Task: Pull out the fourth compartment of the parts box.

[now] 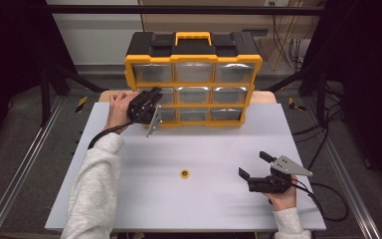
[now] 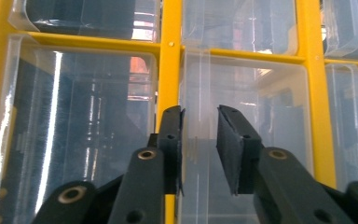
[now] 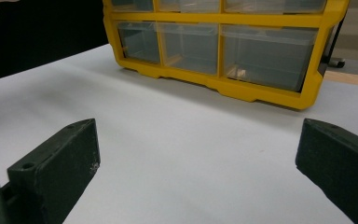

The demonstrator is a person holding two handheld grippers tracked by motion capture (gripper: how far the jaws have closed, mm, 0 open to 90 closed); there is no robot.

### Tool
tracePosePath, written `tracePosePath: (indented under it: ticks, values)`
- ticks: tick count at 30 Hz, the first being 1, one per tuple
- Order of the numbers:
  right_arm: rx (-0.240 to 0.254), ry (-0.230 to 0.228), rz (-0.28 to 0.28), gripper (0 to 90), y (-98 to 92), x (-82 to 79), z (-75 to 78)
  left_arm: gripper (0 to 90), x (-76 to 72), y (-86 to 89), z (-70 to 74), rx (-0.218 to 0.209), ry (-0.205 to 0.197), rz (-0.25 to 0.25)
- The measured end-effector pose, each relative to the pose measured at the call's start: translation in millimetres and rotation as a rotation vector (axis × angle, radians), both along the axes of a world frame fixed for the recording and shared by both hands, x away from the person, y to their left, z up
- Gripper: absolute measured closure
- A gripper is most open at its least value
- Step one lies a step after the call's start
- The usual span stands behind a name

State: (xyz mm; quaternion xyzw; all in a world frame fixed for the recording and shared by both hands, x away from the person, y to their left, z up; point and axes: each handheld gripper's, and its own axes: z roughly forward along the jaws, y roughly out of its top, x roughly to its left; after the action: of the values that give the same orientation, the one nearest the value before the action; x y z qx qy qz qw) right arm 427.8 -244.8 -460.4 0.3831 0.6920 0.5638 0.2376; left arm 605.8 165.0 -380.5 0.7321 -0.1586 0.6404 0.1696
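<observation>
Grey worktop (image 1: 204, 209): bare up front, apart from a small yellow disc (image 1: 184, 173) sitting alone in the middle, well clear of both hands.
Right claw (image 1: 253, 164): nearest to us, spread wide and hanging just over the worktop, holding nothing, well apart from the yellow organizer (image 1: 194, 60).
Risk from that: nobody is bracing the box! If the other hand pulls hard, I judge the whole organizer could slide forward or tip on its base.
Left claw (image 2: 199, 135): up against the organizer's left side, narrowed to a slim gap around the edge of a clear drawer (image 2: 251, 93). Whether the pads actually bite the plastic, I cannot tell.
Left pad: sits right over the yellow divider (image 2: 170, 70) beside the drawer.
Risk from that: if it pinches frame instead of drawer, the pull goes nowhere, or the claw skids off.
Clear drawer: still seated in its slot, front flush with its neighbours.
Risk there: glossy, thin plastic and a shallow hold, so a quick tug could slip free, and a skewed pull could bind the drawer.
Organizer: upright at the far end of the worktop, every drawer in view pushed in.
</observation>
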Motion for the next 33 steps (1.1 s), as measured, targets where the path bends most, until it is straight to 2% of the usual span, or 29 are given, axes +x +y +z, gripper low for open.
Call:
tracePosePath:
  ticks: [5,9,16,24,32,33]
  values:
    - [-0.001,0.000,-0.001,0.2,-0.1,0.0,0.0,75.3,-0.2,-0.3,0.5,-0.005,-0.005,0.003]
    - [-0.002,0.001,-0.001,0.2,0.1,0.1,-0.2,76.7,-0.5,-0.6,0.4,0.016,-0.020,0.001]
    - [0.000,-0.003,-0.001,0.2,-0.5,0.5,0.0,77.2,-1.9,0.3,1.4,0.029,-0.019,-0.004]
    - [0.003,-0.002,-0.002,0.2,-0.9,0.1,0.4,77.4,-8.6,0.6,1.3,0.031,-0.019,-0.004]
    - [-0.002,-0.003,-0.002,0.2,-1.2,0.1,0.2,77.7,-17.5,0.5,-0.8,0.043,-0.049,-0.007]
    - [-0.003,-0.004,-0.001,0.2,-1.1,0.2,0.1,77.7,-18.6,0.6,-1.1,0.037,-0.043,-0.005]
